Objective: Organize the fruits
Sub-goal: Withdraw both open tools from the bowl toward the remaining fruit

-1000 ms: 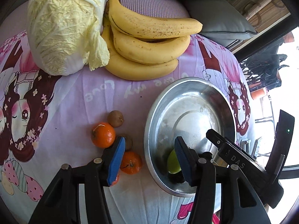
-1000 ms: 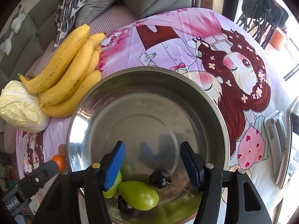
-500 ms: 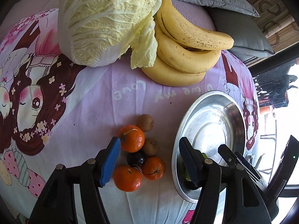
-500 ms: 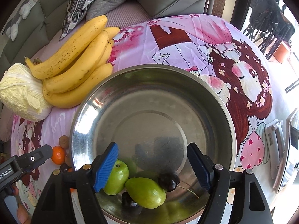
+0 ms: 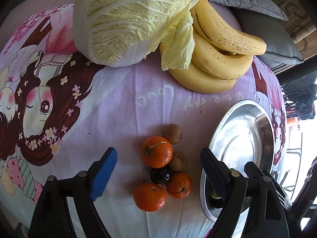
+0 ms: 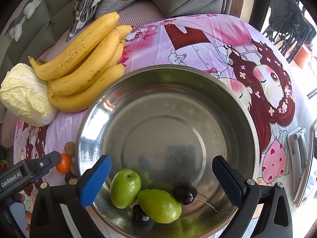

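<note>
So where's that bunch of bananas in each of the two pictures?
Left wrist view: the bananas lie at upper right, behind the cabbage leaf.
Right wrist view: the bananas lie at upper left, beyond the rim of the steel bowl.
Shared landmark: the cabbage, touching the bananas in both.

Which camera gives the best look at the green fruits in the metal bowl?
The right wrist view. It looks straight down into the round steel bowl, showing both green fruits whole beside two dark cherries. The left wrist view catches only a green sliver at the bowl's near edge, mostly hidden behind a black finger.
</note>
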Demonstrator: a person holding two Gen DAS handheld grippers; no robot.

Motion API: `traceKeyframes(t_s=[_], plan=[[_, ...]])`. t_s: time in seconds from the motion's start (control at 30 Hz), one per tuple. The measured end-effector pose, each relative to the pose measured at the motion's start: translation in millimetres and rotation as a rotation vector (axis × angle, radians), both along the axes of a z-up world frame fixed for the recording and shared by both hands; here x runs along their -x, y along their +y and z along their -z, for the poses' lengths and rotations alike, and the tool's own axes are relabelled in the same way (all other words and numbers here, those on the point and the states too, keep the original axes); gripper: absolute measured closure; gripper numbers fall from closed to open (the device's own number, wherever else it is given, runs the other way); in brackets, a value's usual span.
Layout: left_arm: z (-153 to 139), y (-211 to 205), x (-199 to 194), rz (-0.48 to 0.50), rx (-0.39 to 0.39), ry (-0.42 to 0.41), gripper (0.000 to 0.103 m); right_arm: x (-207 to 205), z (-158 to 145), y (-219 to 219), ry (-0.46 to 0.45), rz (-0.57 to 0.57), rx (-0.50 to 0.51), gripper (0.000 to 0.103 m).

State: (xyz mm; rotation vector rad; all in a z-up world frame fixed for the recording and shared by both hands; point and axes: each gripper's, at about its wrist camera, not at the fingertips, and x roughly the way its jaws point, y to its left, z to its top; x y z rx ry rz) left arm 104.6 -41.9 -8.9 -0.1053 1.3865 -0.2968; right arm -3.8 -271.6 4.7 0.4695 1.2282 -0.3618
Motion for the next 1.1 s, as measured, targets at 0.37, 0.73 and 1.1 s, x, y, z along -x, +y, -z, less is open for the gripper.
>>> traceKeyframes(t_s=[0.37,0.73,1.1], plan=[[4,-3,2,0.02,-0.007,0.005,0.011,0,3,-1,0.008,-0.003,-0.008,0.0],[2,6,0,0.006,0.008,0.014,0.011,-2,-2,8,-0.003,-0.046,-0.007,0.0],[5,36,-10,-0.047,0.039,0.035,0.011,-8,-6,30,-0.01,-0.117,0.005,0.0]])
